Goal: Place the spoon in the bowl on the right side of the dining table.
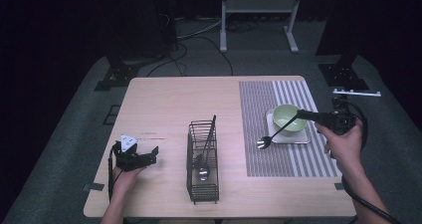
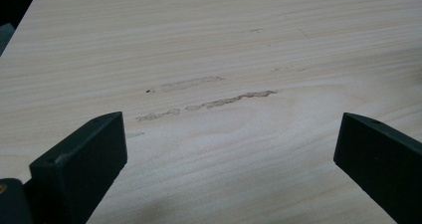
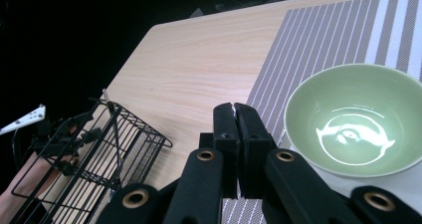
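item: black-handled metal fork [image 1: 271, 137], pinched in the right gripper [image 1: 300, 115], right of centre in the high view. in the right gripper view the jaws stand pressed together with barely a slit between them; the fork itself is hidden below them there. long axis: diagonal, handle end up-right at the jaws, tines down-left, head hanging over the grey striped placemat [image 1: 259, 162] just beside the lower left corner of the white square plate [image 1: 298, 139]. the pale green ceramic bowl [image 1: 289, 118] sits on that plate, just up-right of the tines.

item: black wire cutlery basket [image 1: 202, 184], lower centre of the frame, well apart to the left of the fork tines. it holds a black-handled spoon [image 1: 204, 152], leaning, bowl end down.

item: left gripper [image 1: 133, 156], lower left, jaws spread wide over bare light wooden table [image 2: 209, 50], holding nothing.

judgement: the right hand is nearer both placemat and basket; the fork points toward the basket side.
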Motion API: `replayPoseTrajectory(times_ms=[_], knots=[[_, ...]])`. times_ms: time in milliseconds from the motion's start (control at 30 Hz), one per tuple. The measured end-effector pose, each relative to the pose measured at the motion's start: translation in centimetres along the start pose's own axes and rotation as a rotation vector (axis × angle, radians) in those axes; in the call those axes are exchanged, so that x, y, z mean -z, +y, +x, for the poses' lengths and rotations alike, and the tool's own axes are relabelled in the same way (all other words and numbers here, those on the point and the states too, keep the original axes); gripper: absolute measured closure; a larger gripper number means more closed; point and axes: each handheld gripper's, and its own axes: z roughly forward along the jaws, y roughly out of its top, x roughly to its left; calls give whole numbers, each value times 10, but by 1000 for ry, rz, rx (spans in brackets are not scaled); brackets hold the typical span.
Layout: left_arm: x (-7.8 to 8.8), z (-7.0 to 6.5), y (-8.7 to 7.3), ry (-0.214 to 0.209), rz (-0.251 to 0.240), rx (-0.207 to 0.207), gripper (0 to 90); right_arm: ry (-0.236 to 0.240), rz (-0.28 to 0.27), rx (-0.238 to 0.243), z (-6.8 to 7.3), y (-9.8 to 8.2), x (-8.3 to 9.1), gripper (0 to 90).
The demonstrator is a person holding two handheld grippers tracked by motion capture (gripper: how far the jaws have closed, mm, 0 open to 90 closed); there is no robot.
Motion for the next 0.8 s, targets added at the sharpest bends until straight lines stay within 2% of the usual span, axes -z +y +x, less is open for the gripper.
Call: replayPoseTrajectory(times_ms=[533,800], knots=[[0,0,0,0,0,-1,0,-37,-49,-22,-7,13,5,882],[0,0,0,-1,1,1,0,-58,-54,-33,-11,17,5,882]])
